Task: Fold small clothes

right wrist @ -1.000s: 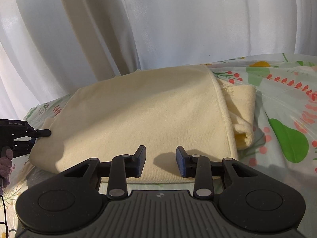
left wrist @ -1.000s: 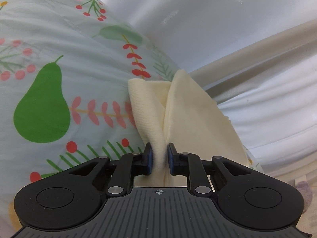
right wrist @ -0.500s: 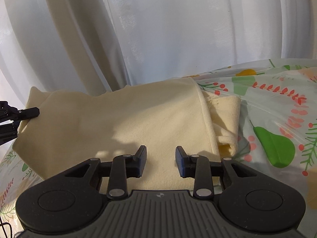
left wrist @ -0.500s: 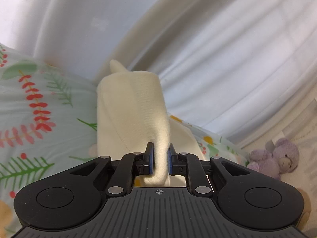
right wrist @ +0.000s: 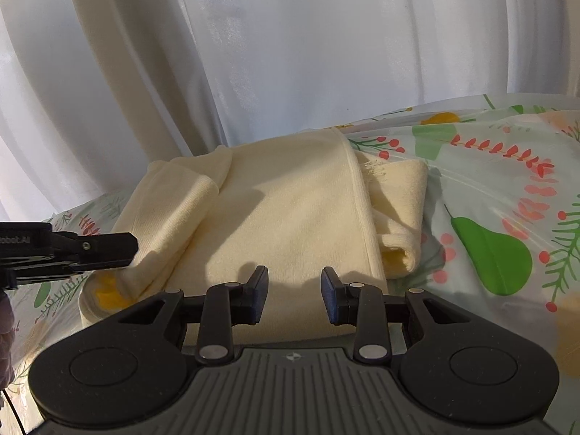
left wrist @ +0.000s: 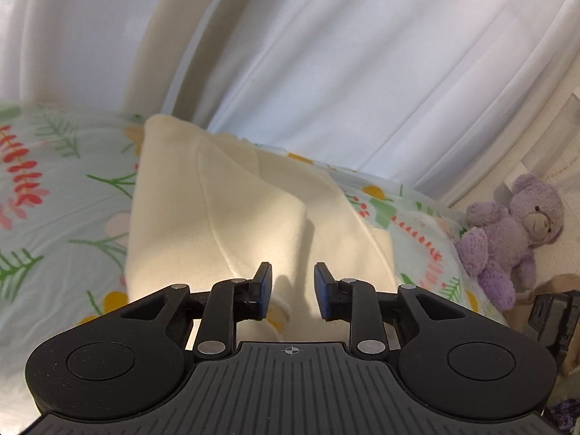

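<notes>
A cream knit garment (right wrist: 290, 210) lies folded on the fruit-print tablecloth (right wrist: 507, 188). Its left part is folded over onto the body, and a sleeve roll sticks out at the right. In the left wrist view the garment (left wrist: 224, 224) lies just ahead of my left gripper (left wrist: 293, 288), which is open with a fold of cloth between the jaws, not pinched. My left gripper also shows in the right wrist view (right wrist: 108, 246) at the garment's left edge. My right gripper (right wrist: 295, 291) is open and empty over the garment's near edge.
White curtains (right wrist: 290, 54) hang behind the table. A purple teddy bear (left wrist: 514, 235) sits at the far right of the left wrist view, beside a dark object (left wrist: 554, 322). The patterned cloth (left wrist: 54, 199) spreads to the left.
My left gripper carried the garment's left edge over onto the body, then opened and let it go. The right gripper stayed open, hovering near the front edge.
</notes>
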The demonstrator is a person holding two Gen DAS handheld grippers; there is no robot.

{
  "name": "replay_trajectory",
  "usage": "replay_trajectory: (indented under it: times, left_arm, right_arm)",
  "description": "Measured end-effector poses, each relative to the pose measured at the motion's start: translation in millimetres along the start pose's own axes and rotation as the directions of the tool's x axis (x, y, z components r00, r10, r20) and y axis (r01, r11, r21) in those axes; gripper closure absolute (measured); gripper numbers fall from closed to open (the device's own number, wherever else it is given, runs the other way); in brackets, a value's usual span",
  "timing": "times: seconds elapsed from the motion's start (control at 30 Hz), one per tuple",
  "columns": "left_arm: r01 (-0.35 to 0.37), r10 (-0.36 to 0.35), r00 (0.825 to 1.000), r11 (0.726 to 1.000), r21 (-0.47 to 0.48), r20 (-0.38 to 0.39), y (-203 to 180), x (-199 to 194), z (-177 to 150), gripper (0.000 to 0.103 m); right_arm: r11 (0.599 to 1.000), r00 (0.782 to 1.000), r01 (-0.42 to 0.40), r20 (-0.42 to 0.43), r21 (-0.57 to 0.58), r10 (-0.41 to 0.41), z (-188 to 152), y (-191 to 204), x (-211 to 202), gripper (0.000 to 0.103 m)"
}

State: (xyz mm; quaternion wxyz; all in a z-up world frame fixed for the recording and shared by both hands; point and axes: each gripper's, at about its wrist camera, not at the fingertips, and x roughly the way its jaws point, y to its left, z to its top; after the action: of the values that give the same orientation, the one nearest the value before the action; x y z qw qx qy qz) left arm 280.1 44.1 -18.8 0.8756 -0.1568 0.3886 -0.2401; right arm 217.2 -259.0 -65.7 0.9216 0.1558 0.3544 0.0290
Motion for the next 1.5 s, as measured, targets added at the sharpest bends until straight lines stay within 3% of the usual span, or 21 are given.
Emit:
replay_trajectory:
  times: [0.1, 0.17, 0.27, 0.3, 0.37, 0.47, 0.57, 0.6, 0.7, 0.83, 0.93, 1.1, 1.23, 1.47, 1.5]
  left_arm:
    - [-0.124, 0.124, 0.991, 0.992, -0.011, 0.044, 10.7, -14.5, -1.9, 0.072]
    - [-0.169, 0.169, 0.985, 0.986, 0.002, 0.016, 17.4, -9.4, -6.2, 0.072]
    - [-0.134, 0.135, 0.989, 0.991, 0.020, -0.060, 21.1, 14.5, -19.6, 0.073]
    - [-0.152, 0.154, 0.985, 0.988, 0.036, -0.082, 20.8, 25.5, -25.1, 0.076]
    - [-0.154, 0.157, 0.987, 0.986, 0.063, -0.045, 17.7, 28.2, -32.6, 0.075]
    - [-0.148, 0.150, 0.987, 0.988, 0.048, -0.049, 18.4, 21.0, -31.3, 0.072]
    - [-0.129, 0.128, 0.992, 0.991, -0.029, -0.021, 25.6, -1.3, -24.6, 0.060]
    - [-0.122, 0.123, 0.992, 0.991, -0.052, 0.006, 30.0, -11.1, -22.6, 0.053]
    - [-0.160, 0.168, 0.983, 0.981, -0.112, 0.071, 42.0, -28.1, -17.2, 0.049]
    - [-0.250, 0.263, 0.964, 0.951, -0.184, 0.050, 62.9, -22.1, -14.0, 0.049]
    - [-0.245, 0.256, 0.967, 0.942, -0.231, 0.018, 74.7, -12.5, -15.0, 0.051]
    - [-0.251, 0.259, 0.966, 0.942, -0.225, 0.006, 78.7, -1.9, -17.6, 0.051]
    - [-0.227, 0.235, 0.972, 0.944, -0.239, 0.003, 80.6, -0.4, -17.8, 0.051]
    - [-0.200, 0.205, 0.979, 0.949, -0.244, -0.007, 78.5, 3.0, -20.6, 0.050]
    - [-0.200, 0.204, 0.979, 0.950, -0.240, -0.009, 77.1, 3.3, -20.7, 0.050]
  right_arm:
    - [1.000, 1.000, -0.015, 0.003, 0.002, 0.015, 1.5, 0.3, 1.7, 0.072]
    - [1.000, 1.000, -0.030, 0.002, -0.004, 0.030, 4.2, 2.1, 5.8, 0.072]
    - [0.999, 0.999, -0.046, -0.003, -0.022, 0.046, 6.6, 8.5, 11.2, 0.072]
    - [0.998, 0.999, -0.052, -0.006, -0.029, 0.052, 7.2, 10.8, 13.1, 0.072]
    - [0.997, 0.998, -0.057, -0.016, -0.045, 0.056, 8.3, 15.4, 17.5, 0.072]
    - [0.996, 0.997, -0.073, -0.044, -0.060, 0.071, 10.8, 20.2, 23.2, 0.071]
    - [0.992, 0.991, -0.119, -0.065, -0.051, 0.115, 16.8, 21.7, 25.7, 0.071]
    - [0.989, 0.987, -0.145, -0.073, -0.033, 0.142, 20.0, 21.0, 27.4, 0.071]
    - [0.972, 0.966, -0.230, -0.112, 0.047, 0.234, 30.8, 19.2, 37.8, 0.067]
    - [0.938, 0.926, -0.320, -0.166, 0.135, 0.340, 42.4, 25.2, 63.5, 0.062]
    - [0.927, 0.911, -0.339, -0.193, 0.159, 0.365, 47.2, 33.4, 82.9, 0.061]
    - [0.920, 0.900, -0.352, -0.208, 0.174, 0.384, 51.7, 43.9, 98.7, 0.062]
    - [0.918, 0.895, -0.365, -0.213, 0.155, 0.392, 52.8, 46.0, 103.9, 0.071]
    - [0.878, 0.863, -0.395, -0.219, 0.270, 0.455, 57.4, 38.7, 120.0, 0.070]
    - [0.878, 0.863, -0.395, -0.219, 0.270, 0.456, 57.7, 39.8, 121.0, 0.075]
